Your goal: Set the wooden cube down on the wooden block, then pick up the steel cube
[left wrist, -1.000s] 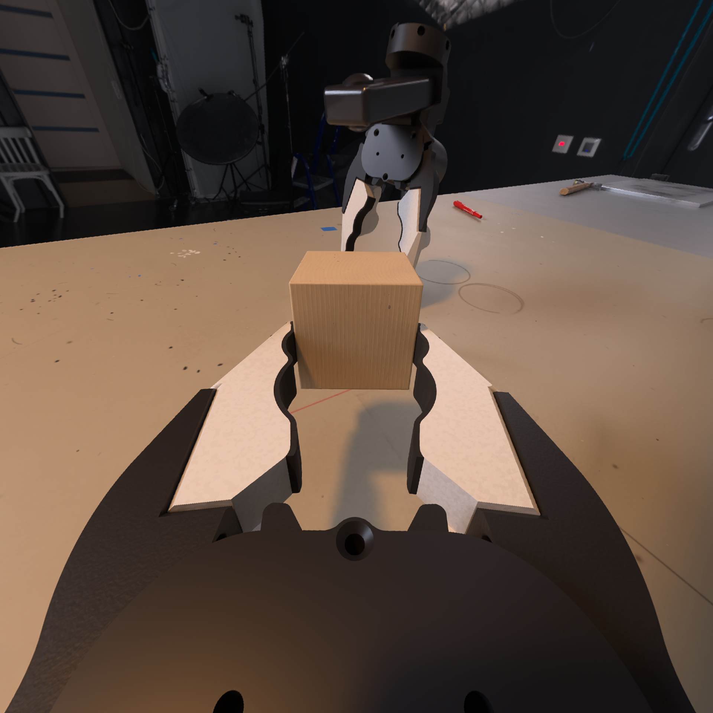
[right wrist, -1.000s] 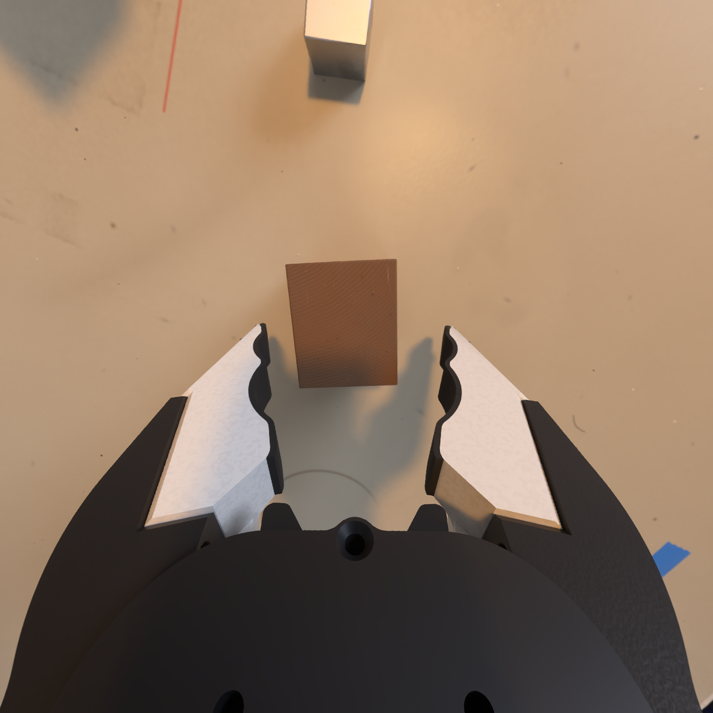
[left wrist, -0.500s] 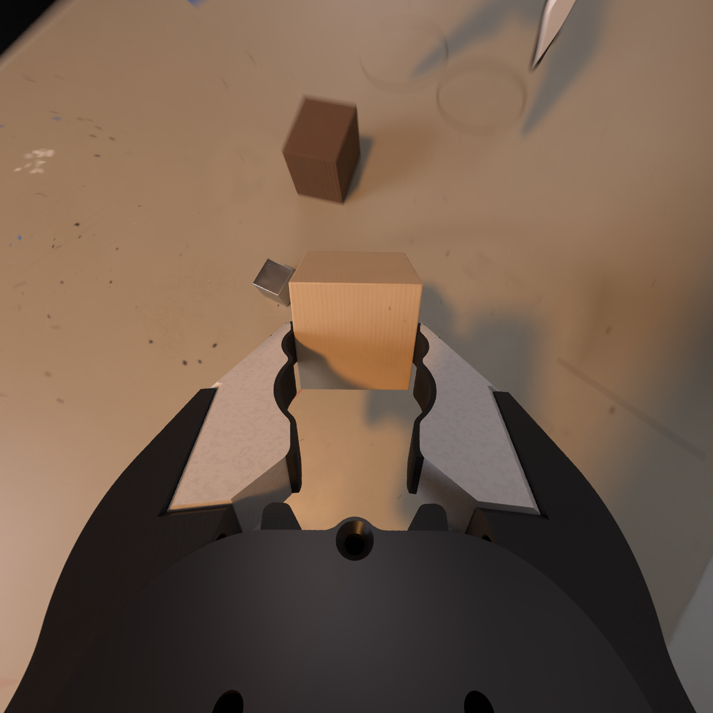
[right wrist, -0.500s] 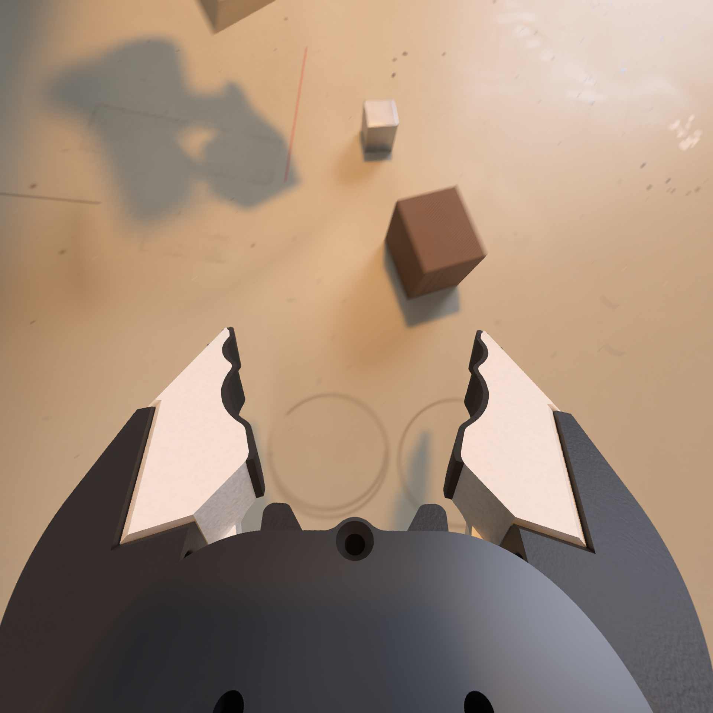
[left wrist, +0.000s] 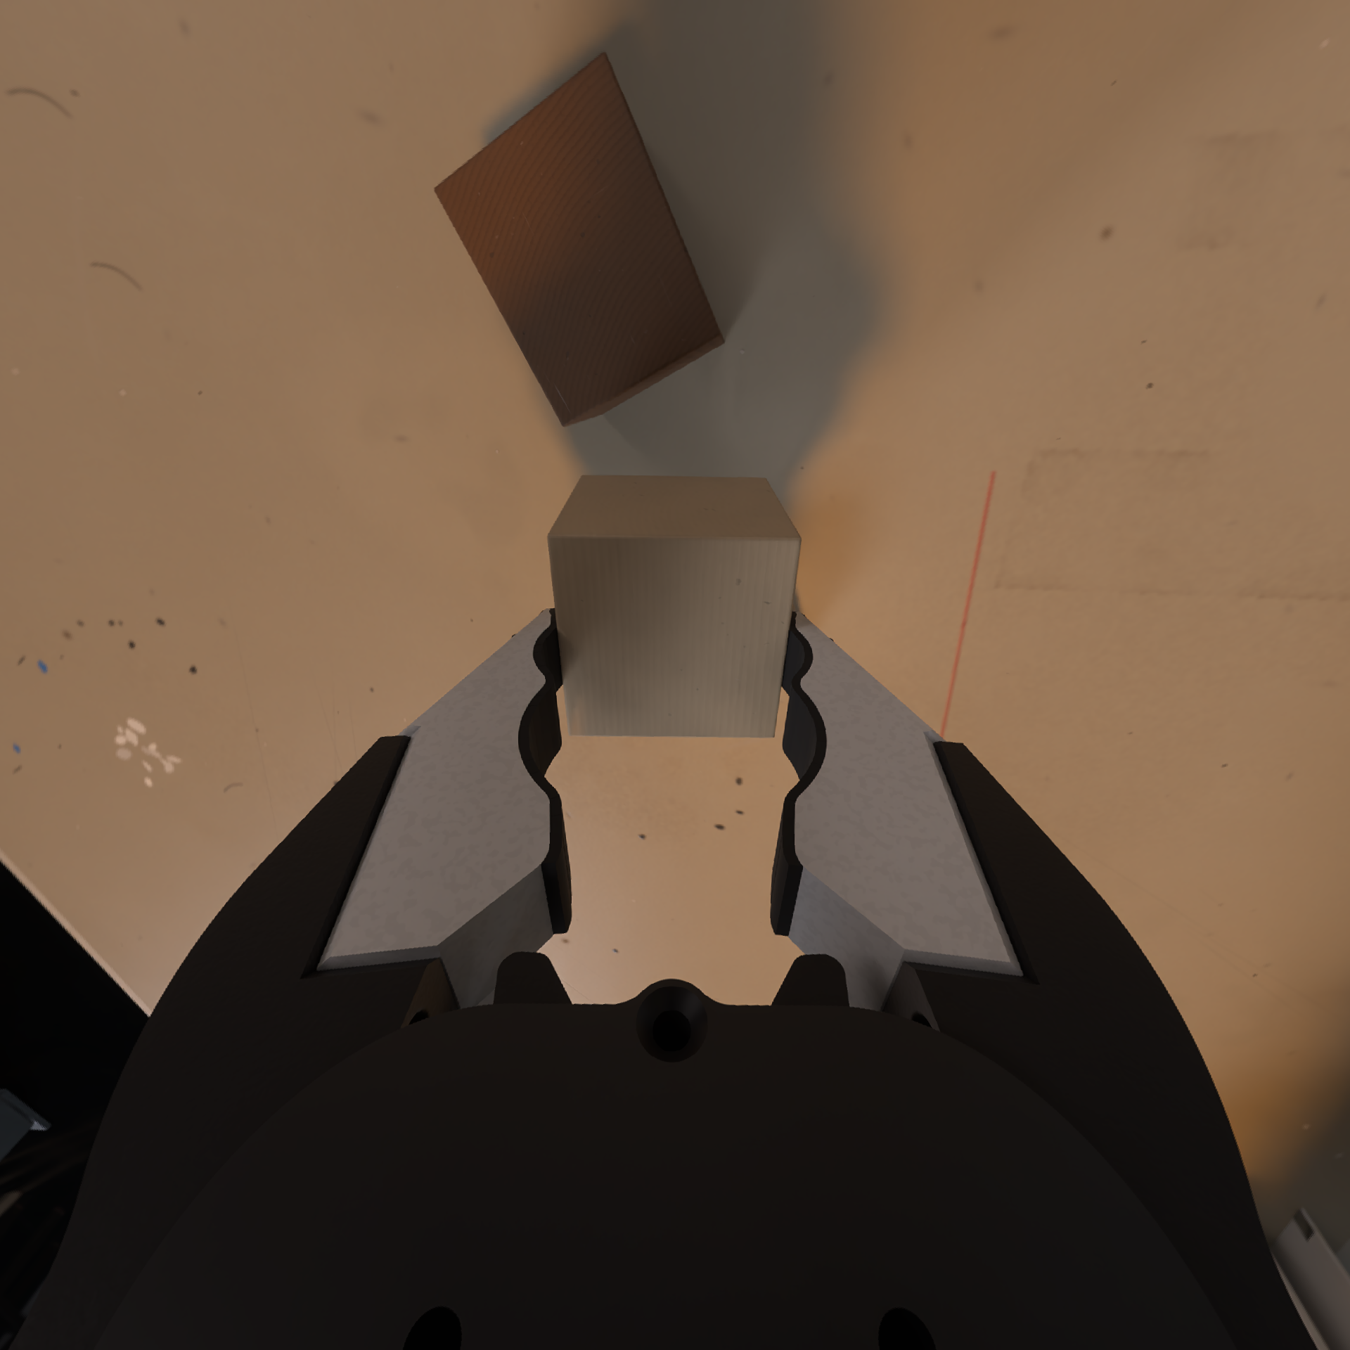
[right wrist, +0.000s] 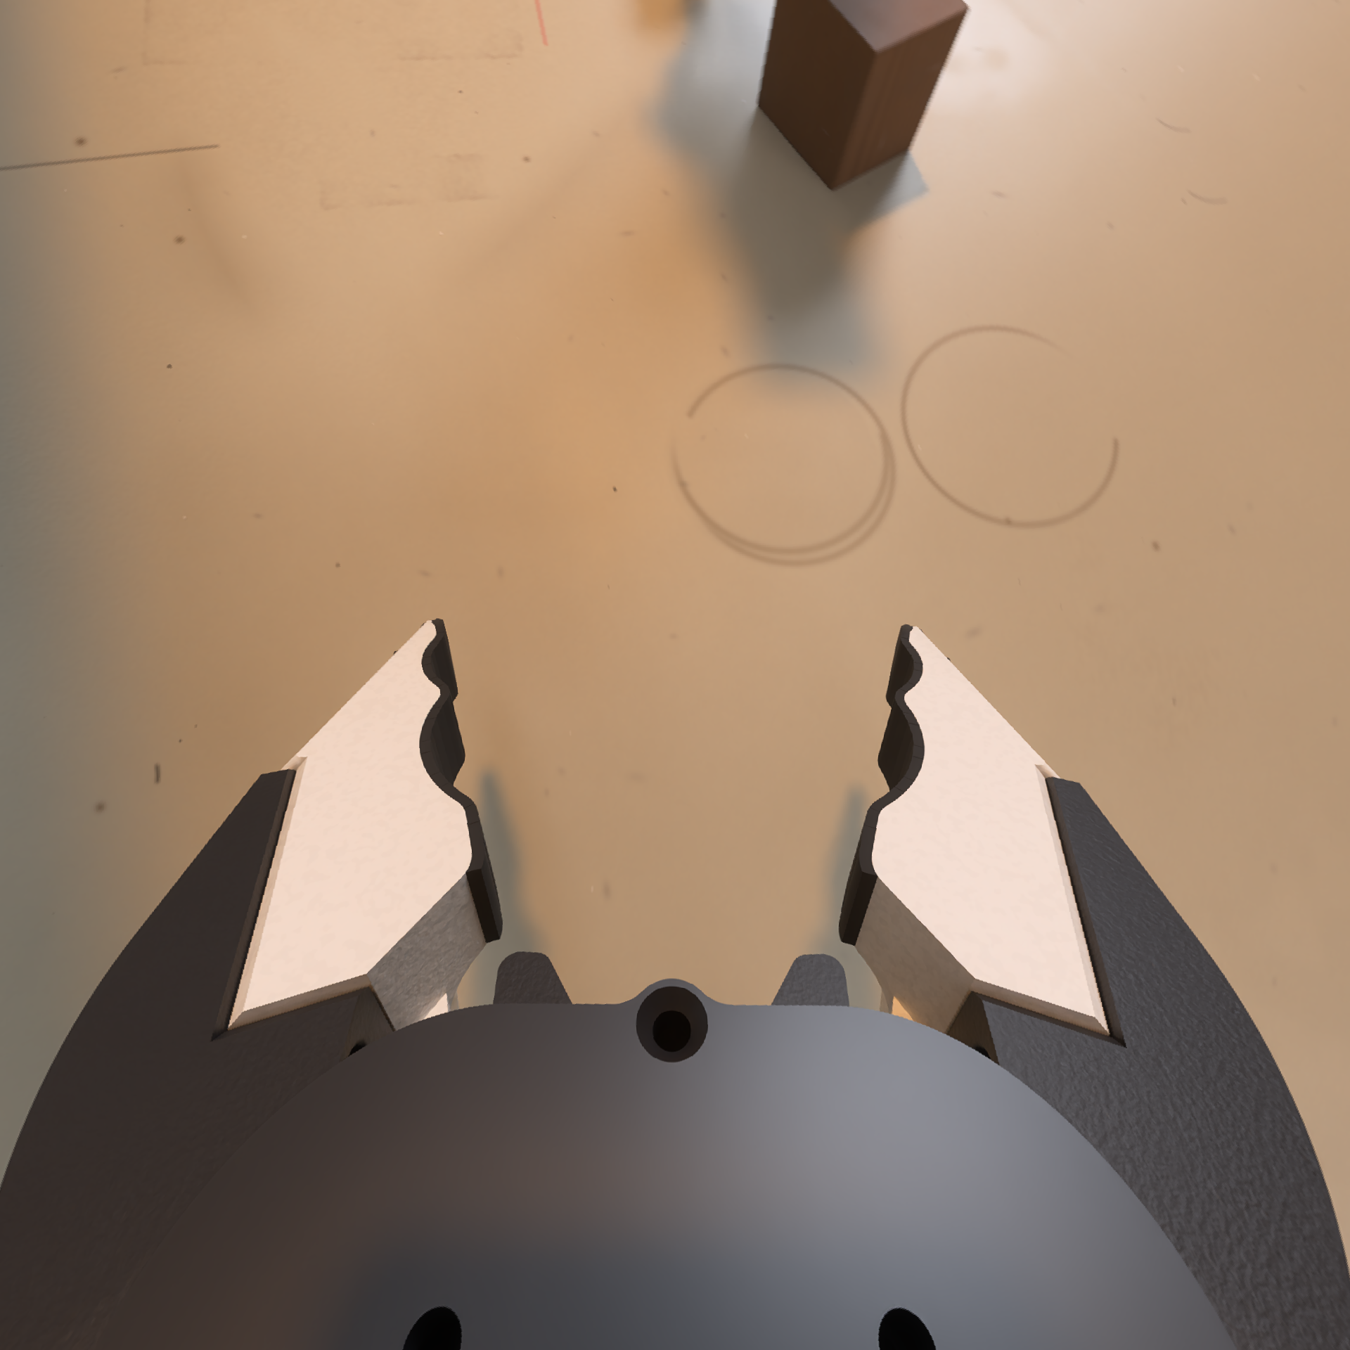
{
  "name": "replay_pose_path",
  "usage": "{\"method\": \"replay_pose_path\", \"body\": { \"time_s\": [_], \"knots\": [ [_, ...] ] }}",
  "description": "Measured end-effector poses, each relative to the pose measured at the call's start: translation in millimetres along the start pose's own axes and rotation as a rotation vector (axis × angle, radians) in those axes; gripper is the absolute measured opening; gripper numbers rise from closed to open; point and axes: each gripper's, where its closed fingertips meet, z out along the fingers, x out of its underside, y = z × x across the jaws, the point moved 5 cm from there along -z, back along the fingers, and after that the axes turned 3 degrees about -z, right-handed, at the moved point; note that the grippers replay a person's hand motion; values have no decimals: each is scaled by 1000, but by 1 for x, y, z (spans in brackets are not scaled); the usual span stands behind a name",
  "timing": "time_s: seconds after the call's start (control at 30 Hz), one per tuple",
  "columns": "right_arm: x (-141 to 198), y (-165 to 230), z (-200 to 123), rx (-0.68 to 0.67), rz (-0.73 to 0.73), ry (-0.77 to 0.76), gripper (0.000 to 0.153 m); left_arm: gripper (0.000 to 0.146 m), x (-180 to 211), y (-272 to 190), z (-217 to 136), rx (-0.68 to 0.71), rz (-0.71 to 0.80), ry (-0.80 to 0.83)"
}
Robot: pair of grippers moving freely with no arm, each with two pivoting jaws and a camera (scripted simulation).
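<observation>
My left gripper (left wrist: 672, 628) is shut on the light wooden cube (left wrist: 672, 628) and holds it above the table, looking almost straight down. The dark brown wooden block (left wrist: 577, 248) stands on the table just beyond the cube, turned at an angle; the cube is short of it, not over it. My right gripper (right wrist: 670, 628) is open and empty above the bare table. The same dark wooden block (right wrist: 855, 80) stands at the top of the right wrist view, well ahead and to the right. The steel cube is in neither view.
The tan table (left wrist: 219, 365) has a thin red line (left wrist: 968, 606) right of the cube. Its edge (left wrist: 73, 935) runs at the lower left of the left wrist view. Two drawn circles (right wrist: 785, 464) lie ahead of the right gripper.
My left gripper has tipped down and moved toward the wooden block with the cube held. My right gripper has drawn back and left from the block. The steel cube has left both views.
</observation>
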Motion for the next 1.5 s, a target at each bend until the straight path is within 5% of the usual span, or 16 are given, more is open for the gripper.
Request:
{"method": "replay_pose_path", "body": {
  "time_s": [0.5, 0.77, 1.03, 1.5],
  "knots": [
    [11, -15, -13, 29, 57, -16, 117, 60, -7, 13, 47, 116, 9, 102],
    [9, -13, -11, 20, 65, -38, 115, 60, -7, 20, 13, 97, -263, 0],
    [12, -10, -9, 13, 72, -27, 114, 60, -52, 21, -25, 57, -541, -61],
    [18, -1, -15, 10, 70, -30, 112, 60, -78, 20, -5, 79, -528, 52]
  ]
}}
